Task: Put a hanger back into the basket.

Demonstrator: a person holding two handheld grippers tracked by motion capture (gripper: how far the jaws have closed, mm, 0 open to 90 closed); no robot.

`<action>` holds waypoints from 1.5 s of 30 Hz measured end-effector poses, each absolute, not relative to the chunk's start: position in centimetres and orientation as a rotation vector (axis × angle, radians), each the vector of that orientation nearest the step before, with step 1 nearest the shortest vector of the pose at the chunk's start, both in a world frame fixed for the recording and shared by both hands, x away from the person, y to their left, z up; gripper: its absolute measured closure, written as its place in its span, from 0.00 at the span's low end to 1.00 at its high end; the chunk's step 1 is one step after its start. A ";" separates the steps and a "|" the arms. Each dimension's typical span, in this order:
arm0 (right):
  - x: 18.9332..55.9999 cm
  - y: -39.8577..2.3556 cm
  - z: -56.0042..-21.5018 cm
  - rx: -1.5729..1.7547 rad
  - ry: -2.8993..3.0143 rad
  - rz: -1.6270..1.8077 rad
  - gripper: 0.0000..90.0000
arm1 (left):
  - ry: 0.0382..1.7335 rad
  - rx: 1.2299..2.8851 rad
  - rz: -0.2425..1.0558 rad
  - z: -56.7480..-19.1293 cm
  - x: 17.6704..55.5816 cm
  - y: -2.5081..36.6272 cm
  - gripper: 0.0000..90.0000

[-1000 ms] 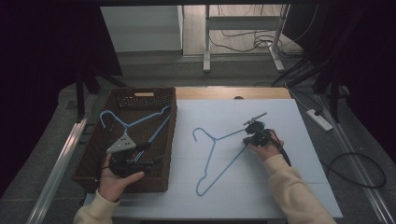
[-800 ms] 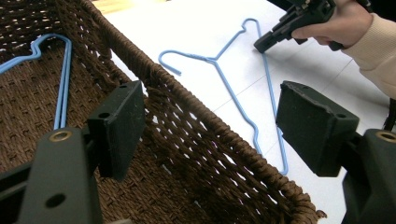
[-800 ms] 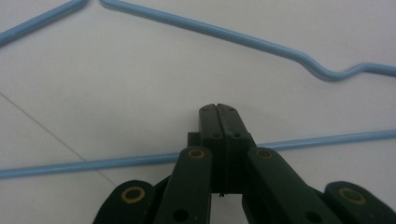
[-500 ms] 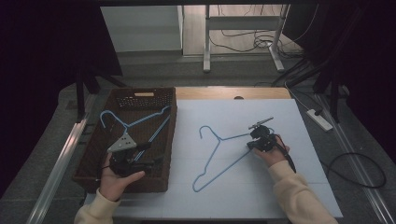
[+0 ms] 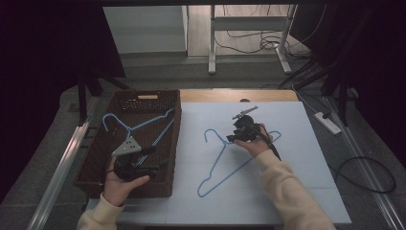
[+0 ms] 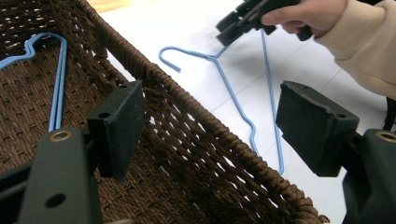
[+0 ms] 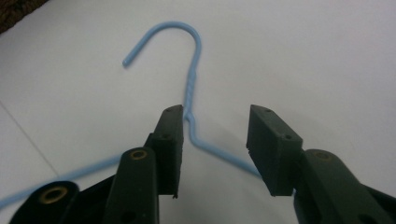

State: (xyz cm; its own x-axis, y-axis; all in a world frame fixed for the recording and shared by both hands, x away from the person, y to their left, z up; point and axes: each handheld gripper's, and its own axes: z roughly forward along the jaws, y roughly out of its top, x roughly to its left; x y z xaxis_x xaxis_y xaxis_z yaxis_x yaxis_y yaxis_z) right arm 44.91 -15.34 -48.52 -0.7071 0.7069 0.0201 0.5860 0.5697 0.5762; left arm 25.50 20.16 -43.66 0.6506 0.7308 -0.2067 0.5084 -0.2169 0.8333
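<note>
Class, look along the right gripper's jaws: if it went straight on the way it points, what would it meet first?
Probably the blue hanger on the white table cover: its neck lies just ahead between the open jaws of the right gripper. Height above it is unclear.

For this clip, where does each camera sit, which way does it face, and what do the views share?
High view: above the person's side, looking forward and down on the white table; forearms and both hands enter from below.
Left gripper view: rides the left gripper, over the wicker basket, facing the right gripper.
Right gripper view: rides the right gripper, open jaws straddling the hanger's neck.
Shared: the blue hanger on the table.
</note>
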 end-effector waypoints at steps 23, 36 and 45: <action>47.5 -10.2 -50.5 1.077 2.696 0.576 0.59 | 0.978 1.879 0.289 -43.6 25.2 20.4 0.27; 47.5 -9.9 -50.3 1.110 2.709 0.535 0.96 | 0.977 1.882 0.290 -43.6 25.2 20.3 0.27; 46.8 -10.2 -50.1 1.097 2.648 0.604 0.96 | 0.954 1.885 0.292 -42.9 24.8 19.5 0.27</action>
State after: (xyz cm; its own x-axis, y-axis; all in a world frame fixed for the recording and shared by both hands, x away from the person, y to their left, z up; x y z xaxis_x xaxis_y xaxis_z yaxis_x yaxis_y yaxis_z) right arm 46.75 -10.21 -50.09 -0.7003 0.7128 -0.0377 0.6259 0.6387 0.4476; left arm 24.75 19.47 -42.90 0.6648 0.7216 -0.1929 0.4901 -0.2265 0.8417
